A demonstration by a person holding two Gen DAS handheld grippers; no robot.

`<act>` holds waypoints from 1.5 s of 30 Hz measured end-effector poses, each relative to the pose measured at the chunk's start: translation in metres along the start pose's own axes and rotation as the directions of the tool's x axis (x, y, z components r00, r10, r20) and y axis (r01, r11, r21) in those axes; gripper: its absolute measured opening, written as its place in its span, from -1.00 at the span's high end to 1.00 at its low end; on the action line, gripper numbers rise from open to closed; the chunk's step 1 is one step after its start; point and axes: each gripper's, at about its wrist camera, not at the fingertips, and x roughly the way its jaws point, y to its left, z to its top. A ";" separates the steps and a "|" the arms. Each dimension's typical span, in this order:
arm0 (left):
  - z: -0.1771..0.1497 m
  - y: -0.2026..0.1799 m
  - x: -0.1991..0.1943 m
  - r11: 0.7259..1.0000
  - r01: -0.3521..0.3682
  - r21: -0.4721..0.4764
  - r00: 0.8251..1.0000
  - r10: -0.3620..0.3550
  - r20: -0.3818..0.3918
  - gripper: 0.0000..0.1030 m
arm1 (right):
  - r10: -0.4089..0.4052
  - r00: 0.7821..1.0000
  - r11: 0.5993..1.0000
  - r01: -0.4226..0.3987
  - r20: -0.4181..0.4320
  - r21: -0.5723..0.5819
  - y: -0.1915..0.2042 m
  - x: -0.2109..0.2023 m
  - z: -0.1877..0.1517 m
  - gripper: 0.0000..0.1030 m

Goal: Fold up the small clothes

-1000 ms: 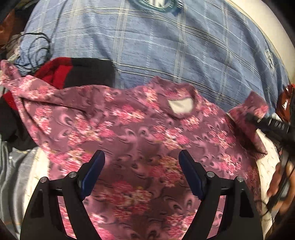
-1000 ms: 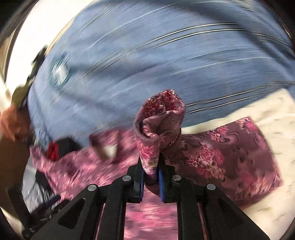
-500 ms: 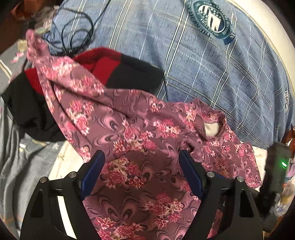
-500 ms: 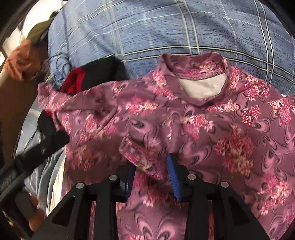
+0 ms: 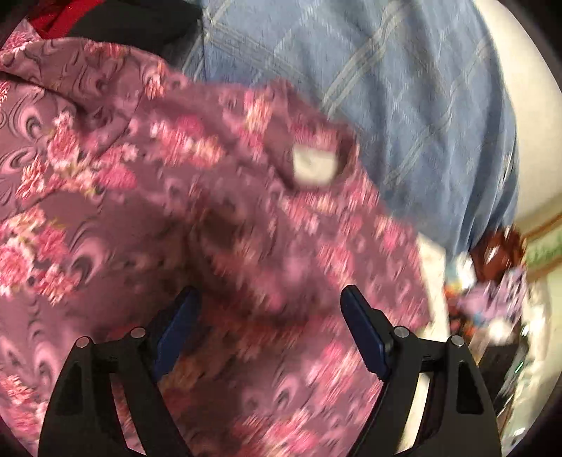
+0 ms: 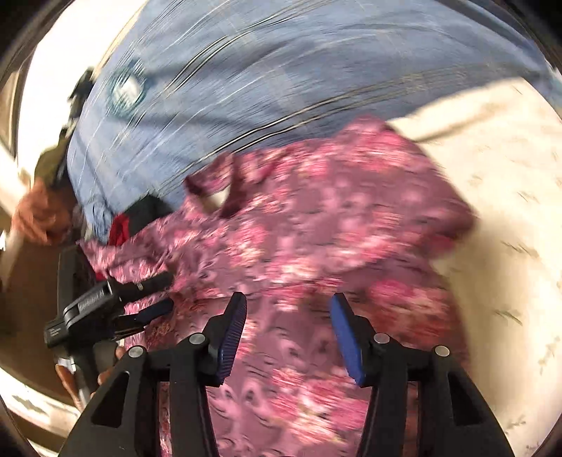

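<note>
A small purple top with pink flowers [image 5: 182, 197] lies spread on the white surface, its neck opening [image 5: 312, 168] toward the far side. It also fills the right wrist view [image 6: 316, 225], blurred by motion. My left gripper [image 5: 270, 309] is open and empty just above the top's body. My right gripper [image 6: 288, 316] is open and empty over the top's lower part. The left gripper also shows at the left of the right wrist view [image 6: 154, 295], with its fingers at the garment's edge.
A large blue plaid cloth [image 5: 404, 91] lies behind the top. A red and black garment [image 5: 105, 21] sits at the far left, partly under the top. White surface [image 6: 509, 246] lies to the right. Blurred colourful clutter [image 5: 491, 274] stands at the right edge.
My right gripper has opened and let go of the sleeve it carried over the top, and has drawn back. My left gripper has swung right, staying open.
</note>
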 end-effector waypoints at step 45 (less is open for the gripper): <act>-0.004 0.015 -0.041 0.984 -0.171 0.047 0.978 0.164 0.125 0.03 | -0.051 0.984 0.983 0.020 0.168 0.184 -0.067 0.006 0.087 -0.13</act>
